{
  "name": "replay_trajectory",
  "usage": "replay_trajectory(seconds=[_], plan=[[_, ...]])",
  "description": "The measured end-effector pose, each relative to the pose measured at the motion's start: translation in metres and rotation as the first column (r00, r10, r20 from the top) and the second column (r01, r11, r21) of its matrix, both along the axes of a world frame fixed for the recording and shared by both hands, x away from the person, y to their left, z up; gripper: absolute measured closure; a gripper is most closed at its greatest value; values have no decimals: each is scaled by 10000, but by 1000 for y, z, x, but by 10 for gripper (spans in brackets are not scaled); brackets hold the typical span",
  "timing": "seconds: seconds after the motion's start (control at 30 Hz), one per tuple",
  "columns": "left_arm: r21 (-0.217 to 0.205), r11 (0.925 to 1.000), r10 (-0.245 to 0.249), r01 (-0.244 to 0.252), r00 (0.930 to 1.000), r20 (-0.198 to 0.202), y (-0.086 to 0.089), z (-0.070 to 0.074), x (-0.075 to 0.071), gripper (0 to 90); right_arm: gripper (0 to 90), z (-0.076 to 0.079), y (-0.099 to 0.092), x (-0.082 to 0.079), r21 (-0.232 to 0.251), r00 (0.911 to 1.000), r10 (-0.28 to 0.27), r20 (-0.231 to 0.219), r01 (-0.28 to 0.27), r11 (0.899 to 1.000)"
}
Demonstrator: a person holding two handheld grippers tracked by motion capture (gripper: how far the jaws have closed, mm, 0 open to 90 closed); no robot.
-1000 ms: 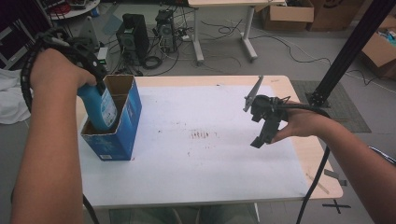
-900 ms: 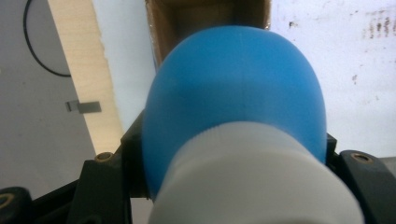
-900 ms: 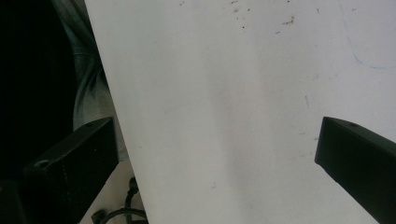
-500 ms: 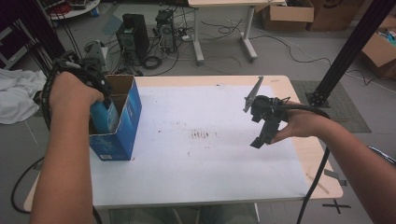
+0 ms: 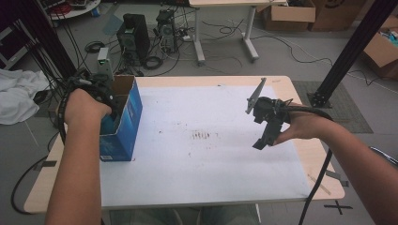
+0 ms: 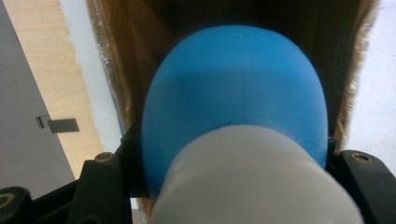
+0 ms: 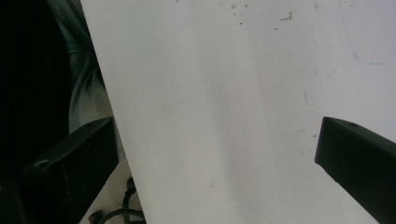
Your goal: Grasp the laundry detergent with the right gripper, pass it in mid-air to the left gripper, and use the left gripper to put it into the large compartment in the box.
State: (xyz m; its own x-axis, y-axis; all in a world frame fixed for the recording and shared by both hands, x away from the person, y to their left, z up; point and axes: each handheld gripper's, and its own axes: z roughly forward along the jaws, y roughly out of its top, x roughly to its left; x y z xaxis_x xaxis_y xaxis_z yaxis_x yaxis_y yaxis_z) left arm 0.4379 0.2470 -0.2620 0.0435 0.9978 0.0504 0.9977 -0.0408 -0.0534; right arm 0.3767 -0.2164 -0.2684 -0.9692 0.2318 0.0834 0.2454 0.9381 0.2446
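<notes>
Open-top cardboard box [image 5: 123, 123], blue printed outside, plain brown inside, stands upright at 9 o'clock on the table [image 5: 291, 89], on the left edge of the white sheet [image 5: 206, 159]. Left hand [image 5: 84, 107] sits over the box mouth with the left gripper [image 6: 233, 154] pointing down into it. Left gripper view: jaws clamped on either side of a blue plastic bottle [image 6: 233, 93], smooth, rounded, with a white ribbed cap [image 6: 252, 182] nearest the camera; bottle body is down inside the box, brown corrugated walls around it. Whether the bottle touches the box floor, cannot tell.

Right gripper [image 5: 264, 137] at 3 o'clock, held above the sheet by the right hand [image 5: 300, 127], grey three-cornered plate sticking up from it, black cable trailing toward 5 o'clock. Right gripper view: jaws wide apart, nothing between them, flat white sheet with small brown specks below.

Sheet is matte, with a smudge of dark marks near centre. Table is light wood with rounded corners, bare at the edges.
</notes>
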Motion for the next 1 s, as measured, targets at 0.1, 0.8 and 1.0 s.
replay_trajectory(seconds=[0.1,0.8,1.0], plan=[[-28,10000,75,-74,10000,62,1,-6,0,390,0,-1,-1,0,-43,10000,-34,-50,34,10000],[265,9996,-5,4,10000,10,0,-29,0,389,0,0,0,-4,-113,10000,23,38,-23,9999],[177,9997,162,-168,9993,338,1,-29,-2,388,0,0,-1,-5,-146,10000,24,44,-24,9999]])
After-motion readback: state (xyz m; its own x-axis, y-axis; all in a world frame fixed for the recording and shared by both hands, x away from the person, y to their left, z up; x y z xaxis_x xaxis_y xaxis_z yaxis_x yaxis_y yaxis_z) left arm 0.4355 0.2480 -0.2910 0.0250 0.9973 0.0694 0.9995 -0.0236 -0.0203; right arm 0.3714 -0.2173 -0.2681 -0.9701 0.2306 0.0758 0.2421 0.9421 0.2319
